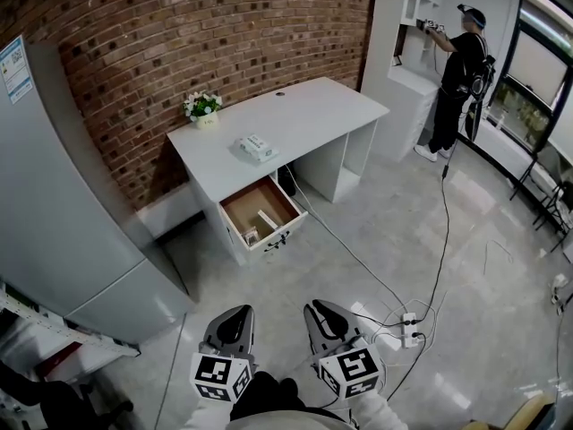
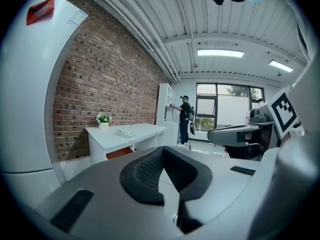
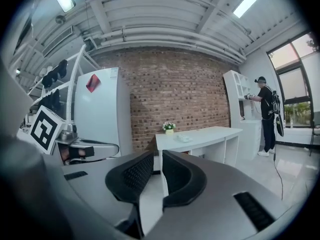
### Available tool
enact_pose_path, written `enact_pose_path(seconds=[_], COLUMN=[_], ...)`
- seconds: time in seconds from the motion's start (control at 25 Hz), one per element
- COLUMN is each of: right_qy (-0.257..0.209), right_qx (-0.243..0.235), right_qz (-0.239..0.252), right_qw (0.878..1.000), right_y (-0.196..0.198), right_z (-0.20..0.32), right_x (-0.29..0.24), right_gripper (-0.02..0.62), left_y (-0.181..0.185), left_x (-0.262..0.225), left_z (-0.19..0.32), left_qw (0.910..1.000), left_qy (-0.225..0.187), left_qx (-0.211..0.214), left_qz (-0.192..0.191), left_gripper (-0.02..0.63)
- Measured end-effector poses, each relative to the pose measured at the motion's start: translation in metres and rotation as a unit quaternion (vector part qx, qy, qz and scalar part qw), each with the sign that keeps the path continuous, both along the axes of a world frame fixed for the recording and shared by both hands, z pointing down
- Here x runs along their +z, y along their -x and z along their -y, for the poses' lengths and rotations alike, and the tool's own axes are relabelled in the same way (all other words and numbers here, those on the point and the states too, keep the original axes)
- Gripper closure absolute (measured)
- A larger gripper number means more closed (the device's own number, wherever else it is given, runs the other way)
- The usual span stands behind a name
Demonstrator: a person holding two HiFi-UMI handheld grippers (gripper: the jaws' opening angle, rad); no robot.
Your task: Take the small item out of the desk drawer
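The white desk point(image 1: 304, 106) stands against the brick wall, its wooden drawer point(image 1: 242, 206) pulled open toward me. Inside lie a pale stick-like item point(image 1: 268, 219) and a small item point(image 1: 252, 236) near the front panel. Both grippers hover over the floor well short of the desk, pointing at it. My left gripper point(image 1: 240, 312) point(image 2: 162, 150) has its pad tips together and holds nothing. My right gripper point(image 1: 315, 307) point(image 3: 159, 156) shows a narrow gap between its pads, empty. The drawer point(image 2: 120, 153) shows as an orange-brown edge in the left gripper view.
A tall grey fridge point(image 1: 63, 195) stands at the left. On the desk sit a white box point(image 1: 255, 147) and a flower pot point(image 1: 202, 106). A cable runs across the floor to a power strip point(image 1: 407, 325). A person point(image 1: 457, 70) stands at the far shelf.
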State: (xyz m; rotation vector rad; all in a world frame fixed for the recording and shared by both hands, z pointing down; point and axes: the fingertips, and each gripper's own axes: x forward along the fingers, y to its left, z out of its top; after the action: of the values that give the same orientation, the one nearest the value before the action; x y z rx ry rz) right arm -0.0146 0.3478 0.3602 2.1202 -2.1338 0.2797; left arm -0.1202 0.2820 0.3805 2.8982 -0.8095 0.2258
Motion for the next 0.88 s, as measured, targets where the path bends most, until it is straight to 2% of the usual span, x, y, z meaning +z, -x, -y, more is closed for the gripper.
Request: enact_pose_path(seconds=[0.52, 0.88], right_qy=[0.032, 0.053], right_qx=[-0.021, -0.019], right_qz=[0.032, 0.036], right_qw=[0.999, 0.998], right_y=[-0.013, -0.037], right_z=[0.028, 0.079], right_x=[0.02, 0.033], right_gripper=[0.448, 0.42], left_y=[-0.01, -0.035], left_x=[0.013, 0.028], left_z=[0.032, 0.087], left_qw=[0.9998, 0.9995], left_qy=[0.011, 0.026], left_qx=[-0.017, -0.016], left_qz=[0.01, 0.012], left_gripper=[0.589, 0.589])
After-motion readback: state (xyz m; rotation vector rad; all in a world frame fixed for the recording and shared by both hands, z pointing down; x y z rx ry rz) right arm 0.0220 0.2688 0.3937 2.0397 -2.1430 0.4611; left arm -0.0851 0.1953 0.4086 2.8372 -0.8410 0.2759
